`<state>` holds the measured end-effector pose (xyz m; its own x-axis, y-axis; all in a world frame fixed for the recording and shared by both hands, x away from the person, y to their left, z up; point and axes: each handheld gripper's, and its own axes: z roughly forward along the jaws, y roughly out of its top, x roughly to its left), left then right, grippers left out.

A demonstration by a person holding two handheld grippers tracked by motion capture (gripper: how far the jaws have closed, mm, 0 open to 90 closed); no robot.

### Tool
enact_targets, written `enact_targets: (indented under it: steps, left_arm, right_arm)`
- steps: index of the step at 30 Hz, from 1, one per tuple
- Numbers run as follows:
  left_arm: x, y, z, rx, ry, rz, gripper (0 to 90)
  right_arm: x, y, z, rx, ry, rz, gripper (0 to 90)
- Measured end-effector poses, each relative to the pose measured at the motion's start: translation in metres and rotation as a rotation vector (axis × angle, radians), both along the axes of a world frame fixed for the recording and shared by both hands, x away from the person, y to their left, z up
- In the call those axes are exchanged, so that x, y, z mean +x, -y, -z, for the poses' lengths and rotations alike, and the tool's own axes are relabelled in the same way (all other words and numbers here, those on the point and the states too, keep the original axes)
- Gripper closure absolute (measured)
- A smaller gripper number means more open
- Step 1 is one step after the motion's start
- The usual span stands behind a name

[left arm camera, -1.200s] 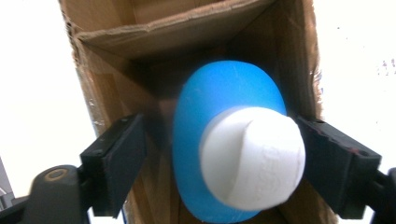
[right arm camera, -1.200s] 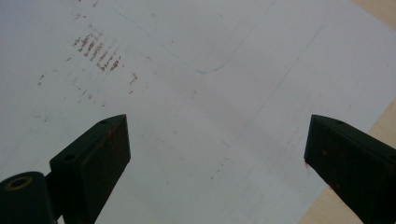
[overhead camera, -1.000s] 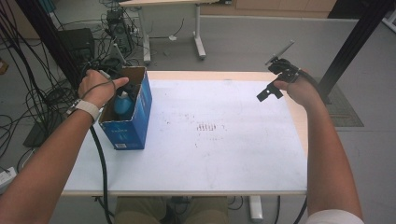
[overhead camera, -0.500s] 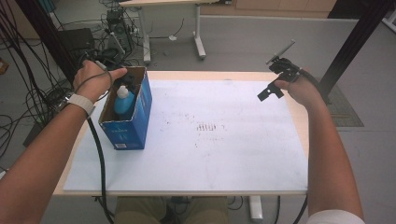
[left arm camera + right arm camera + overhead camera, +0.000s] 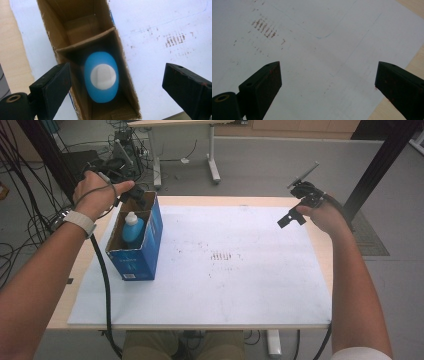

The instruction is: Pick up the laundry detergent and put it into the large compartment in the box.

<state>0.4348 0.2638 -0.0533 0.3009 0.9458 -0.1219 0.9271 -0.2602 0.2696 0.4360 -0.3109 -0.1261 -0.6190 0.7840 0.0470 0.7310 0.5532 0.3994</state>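
While the left claw hangs over the box, the scene reads as follows.
Left claw [image 5: 134, 195]: released, jaws wide apart and just been opening, nothing pressed between them; it is above the far end of the box.
Bottle [image 5: 101, 76]: blue with a white cap, standing upright in the near compartment of the box, free of the jaws.
Box [image 5: 150, 245]: blue cardboard, open at the top, on the left side of the tabletop, with a cardboard divider inside.
Right claw [image 5: 292, 217]: released, jaws wide apart, empty, above the far right part of the white sheet [image 5: 225, 285].
Tabletop [image 5: 320, 245]: light wood, covered by the sheet, which has small brown marks in the middle.
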Motion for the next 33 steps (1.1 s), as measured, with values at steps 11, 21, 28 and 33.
enact_targets:
  steps: [11, 21, 28, 33]
  left_arm:
    - [-0.001, 0.007, -0.023, -0.004, 0.020, 0.110, 7.3]
    - [-0.006, 0.023, -0.047, 0.014, 0.056, 0.189, 7.4]
    - [-0.010, 0.037, -0.059, 0.027, 0.073, 0.276, 7.4]
    - [-0.012, 0.052, -0.066, 0.044, 0.079, 0.336, 7.4]
  right_arm:
    - [-0.002, 0.000, -0.001, -0.002, -0.001, 0.003, 6.9]
    - [-0.005, 0.002, -0.003, 0.002, 0.002, 0.005, 6.9]
    - [-0.008, 0.003, -0.005, 0.003, 0.007, 0.007, 6.9]
    - [-0.009, 0.003, -0.006, 0.005, 0.008, 0.005, 6.9]
